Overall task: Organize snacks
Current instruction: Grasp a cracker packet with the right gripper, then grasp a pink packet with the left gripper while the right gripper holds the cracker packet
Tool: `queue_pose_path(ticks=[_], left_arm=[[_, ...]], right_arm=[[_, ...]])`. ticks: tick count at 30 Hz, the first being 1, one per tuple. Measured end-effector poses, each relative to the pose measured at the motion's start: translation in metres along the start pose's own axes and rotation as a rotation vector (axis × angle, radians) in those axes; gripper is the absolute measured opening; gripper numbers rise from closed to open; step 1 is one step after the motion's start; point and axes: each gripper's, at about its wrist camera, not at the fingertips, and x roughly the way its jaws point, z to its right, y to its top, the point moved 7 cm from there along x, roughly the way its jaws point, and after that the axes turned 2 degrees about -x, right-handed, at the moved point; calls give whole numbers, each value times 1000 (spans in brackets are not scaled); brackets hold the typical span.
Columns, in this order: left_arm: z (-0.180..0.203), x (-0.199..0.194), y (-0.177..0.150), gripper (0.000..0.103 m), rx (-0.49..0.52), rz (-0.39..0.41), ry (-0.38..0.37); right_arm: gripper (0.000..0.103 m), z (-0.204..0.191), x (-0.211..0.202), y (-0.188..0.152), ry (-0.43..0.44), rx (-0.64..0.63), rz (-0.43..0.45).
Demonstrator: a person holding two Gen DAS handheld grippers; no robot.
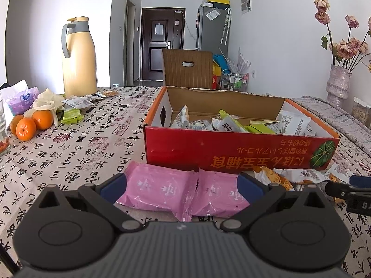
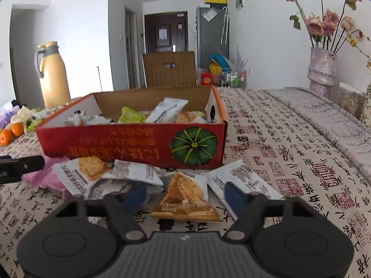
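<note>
Pink twin-pack [image 1: 183,191], long axis parallel to red box [image 1: 231,153] front, is straddled by spread left gripper [image 1: 182,186]; triangular snack [image 2: 185,199] is straddled by spread right gripper [image 2: 185,195].

A yellow thermos [image 1: 78,58], oranges [image 1: 32,124] and a flower vase [image 1: 337,82] stand on the table.

Bright daylight, fisheye-warped edges, slight blur

Pink snack packets [image 1: 183,191] lie flat before the half-filled red box [image 1: 231,153].
</note>
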Motion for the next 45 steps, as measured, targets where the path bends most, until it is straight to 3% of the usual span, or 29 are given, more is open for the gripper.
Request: queue_pose_path(ticks=[9,15,24,27,34,37,45], left_arm=[[0,1,0,103,-5,-3,1],[0,1,0,103,-4,-4,3],[-11,3,8,103,-47,-73,-19],[-17,5,16,103,-2,-73,19],[-30,37,21,103,119,-197,65],[-30,51,17,103,147,-266,28],[-33,71,9,103,133,-339,-3]], right_arm=[[55,2,25,-3,18,3,-93],[41,2,21,-4,15,1,-65],[40,3,6,-1,-31,-1,35],[41,4,6,0,-30,0,41],[41,5,5,0,-18,10,51],[41,6,5,-1,-15,14,51],[41,5,5,-1,-3,18,49]])
